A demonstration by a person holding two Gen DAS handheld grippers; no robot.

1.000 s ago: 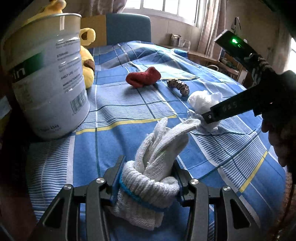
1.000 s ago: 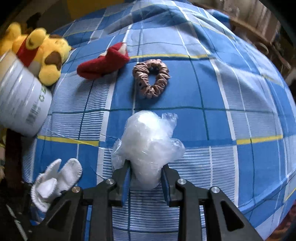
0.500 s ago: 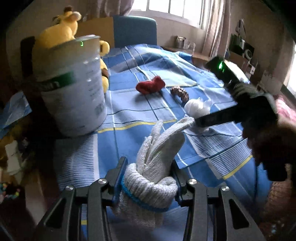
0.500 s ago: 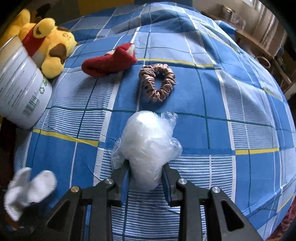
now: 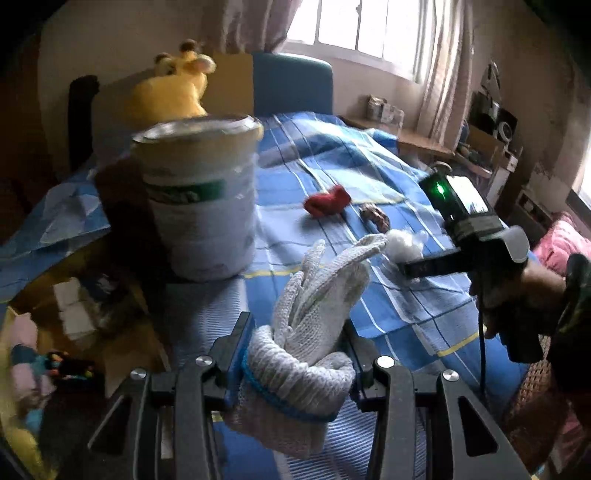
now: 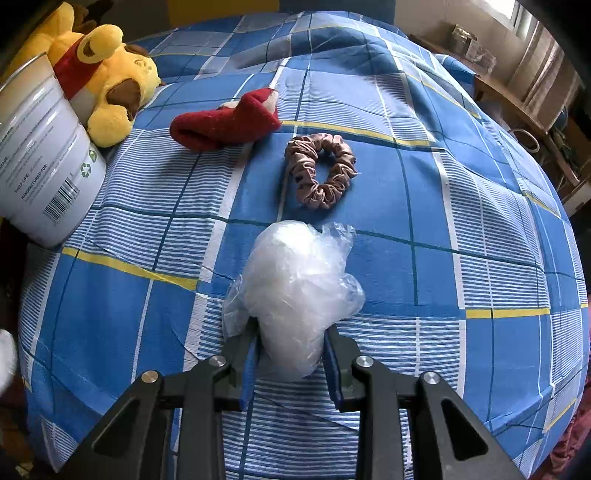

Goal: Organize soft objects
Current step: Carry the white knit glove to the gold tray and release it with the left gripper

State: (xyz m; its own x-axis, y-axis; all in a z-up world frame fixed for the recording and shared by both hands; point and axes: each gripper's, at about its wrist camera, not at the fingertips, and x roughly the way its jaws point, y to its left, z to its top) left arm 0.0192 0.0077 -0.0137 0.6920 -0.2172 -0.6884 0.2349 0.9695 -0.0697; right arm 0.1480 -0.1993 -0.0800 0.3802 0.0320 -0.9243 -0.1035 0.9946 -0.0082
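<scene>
White knit gloves [image 5: 310, 332] sit squeezed between the fingers of the left gripper [image 5: 295, 354], cuff down and glove tips pointing up, lifted above the blue checked bed [image 6: 461, 206] near the big tin [image 5: 201, 199]. The right gripper [image 6: 290, 350] tilts steeply down, fingers pinched tight on a clear plastic bag [image 6: 295, 288] resting on the bed.

Blue checked bedspread [image 6: 461, 192]; beyond it, a blue padded headboard [image 5: 291, 85], curtained window [image 5: 354, 26] and cluttered wooden shelf [image 5: 424, 142].
</scene>
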